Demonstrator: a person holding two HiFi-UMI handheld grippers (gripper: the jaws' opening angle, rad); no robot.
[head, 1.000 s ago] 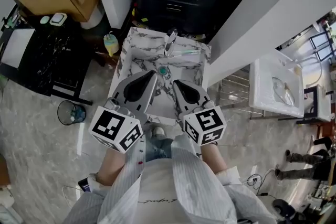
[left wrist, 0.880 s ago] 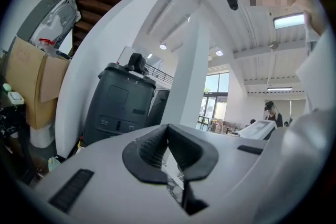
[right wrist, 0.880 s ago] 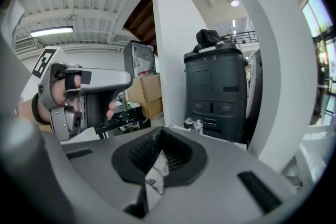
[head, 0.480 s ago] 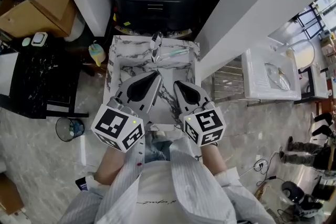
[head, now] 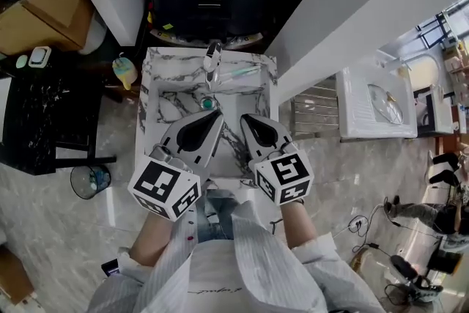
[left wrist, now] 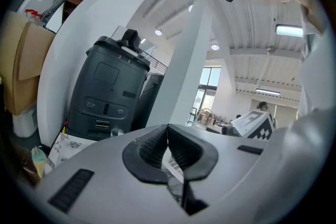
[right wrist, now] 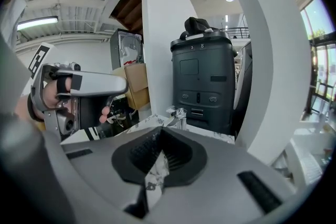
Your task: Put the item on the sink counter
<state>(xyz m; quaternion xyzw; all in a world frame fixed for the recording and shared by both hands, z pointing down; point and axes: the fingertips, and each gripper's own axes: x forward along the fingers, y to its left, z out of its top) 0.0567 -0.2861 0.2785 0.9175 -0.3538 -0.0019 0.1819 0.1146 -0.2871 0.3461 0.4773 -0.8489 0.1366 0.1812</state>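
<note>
Marble, white with grey veins, forms the sink counter, seen from steeply above in the head view. A chrome faucet stands on its rear ledge, and a teal drain plug sits in the basin.

Task's thing: a slim, pale green and white item, shaped like a toothbrush, lies flat on the rear ledge just right of the faucet, pointing away from it. It is too small for finer detail, and neither gripper view shows it clearly.

Grippers: the left gripper and the right gripper hang side by side over the front half of the basin, tips pointing toward the faucet and well apart from the slim item. In the left gripper view the ribbed black pads of the left gripper meet at their tips with nothing between them. In the right gripper view the right gripper's pads likewise meet, and only the marble shows through the slit below them. Both tongs are therefore together and empty.

Progress, as a judgement: if the slim item is the one meant, it already rests on the counter and the placing is done, leaving only withdrawal of the grippers. No other loose candidate is visible on or near the sink.
</note>
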